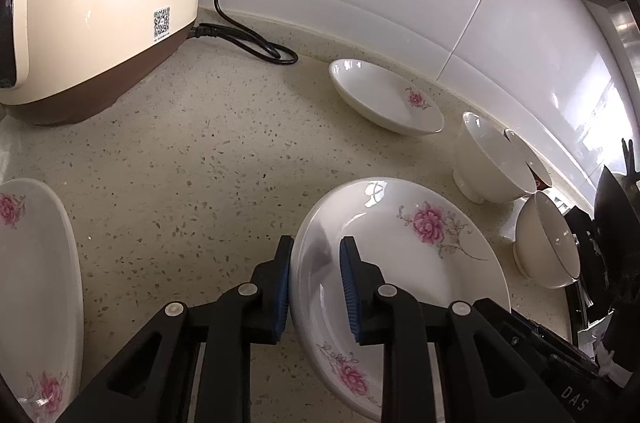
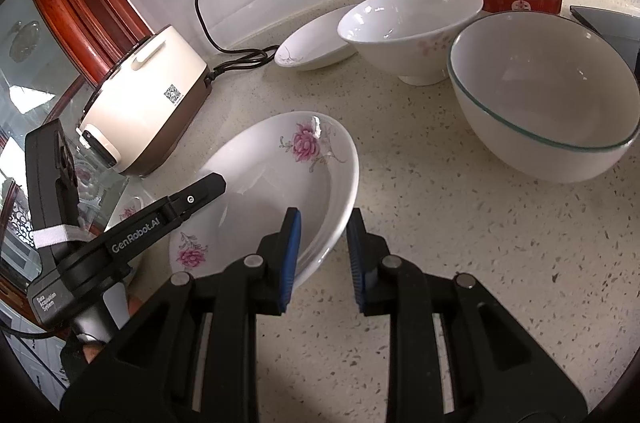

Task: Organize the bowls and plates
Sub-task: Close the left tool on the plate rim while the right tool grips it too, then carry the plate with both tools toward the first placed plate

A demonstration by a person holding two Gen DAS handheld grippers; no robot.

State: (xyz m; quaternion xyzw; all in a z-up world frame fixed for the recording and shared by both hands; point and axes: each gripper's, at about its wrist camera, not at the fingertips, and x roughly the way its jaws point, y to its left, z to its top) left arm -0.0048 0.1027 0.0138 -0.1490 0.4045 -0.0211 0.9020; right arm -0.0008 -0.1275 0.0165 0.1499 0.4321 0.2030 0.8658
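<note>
While both grip it, the plate (image 1: 400, 255) spans each hand-held gripper (image 1: 315, 287).

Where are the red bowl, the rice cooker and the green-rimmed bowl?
red bowl (image 2: 520, 1), right wrist view, red outer wall.
rice cooker (image 1: 112, 15), left wrist view, cream side.
green-rimmed bowl (image 2: 540, 91), right wrist view, inner wall.

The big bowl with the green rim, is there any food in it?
Empty. The right wrist view looks straight into the bowl, and its whole white inside is bare, right down to the bottom.
</note>
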